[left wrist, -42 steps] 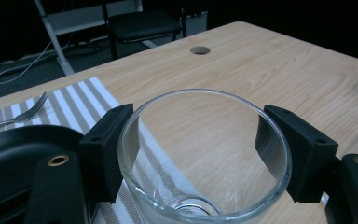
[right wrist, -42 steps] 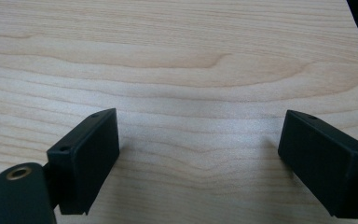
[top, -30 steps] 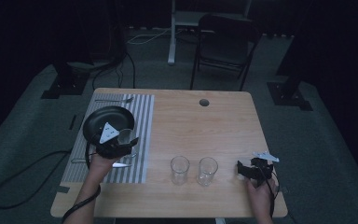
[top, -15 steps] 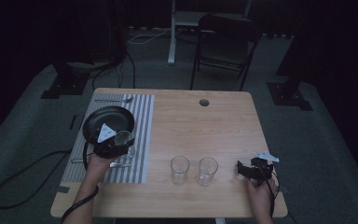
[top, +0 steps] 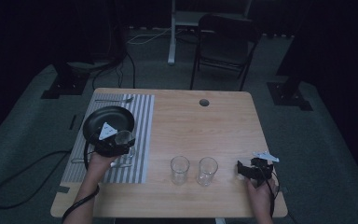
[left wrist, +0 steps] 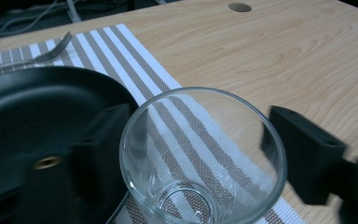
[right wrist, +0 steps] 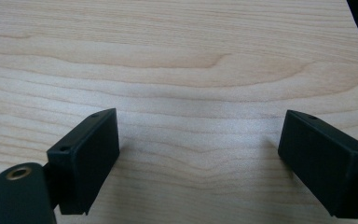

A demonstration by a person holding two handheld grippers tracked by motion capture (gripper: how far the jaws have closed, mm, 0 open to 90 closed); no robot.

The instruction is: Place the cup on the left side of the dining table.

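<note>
Glass (left wrist: 200, 158) upright on striped placemat (top: 140, 135) beside black plate (top: 107, 122), between left gripper (left wrist: 200, 154) jaws, which have just been opening; right one clear of it. Right gripper (right wrist: 198, 154) jaws wide apart, empty, over bare table (right wrist: 191, 56).

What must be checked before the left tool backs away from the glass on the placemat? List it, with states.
1. Glass upright on the striped placemat: ok.
2. Left tool jaws have just been opening, with the glass between them; clear of its wall: cannot tell.
3. Gap between the glass and the black plate: cannot tell.
4. Right tool open, nothing between its jaws: ok.
5. Two spare glasses upright, away from both tools: ok.
</note>
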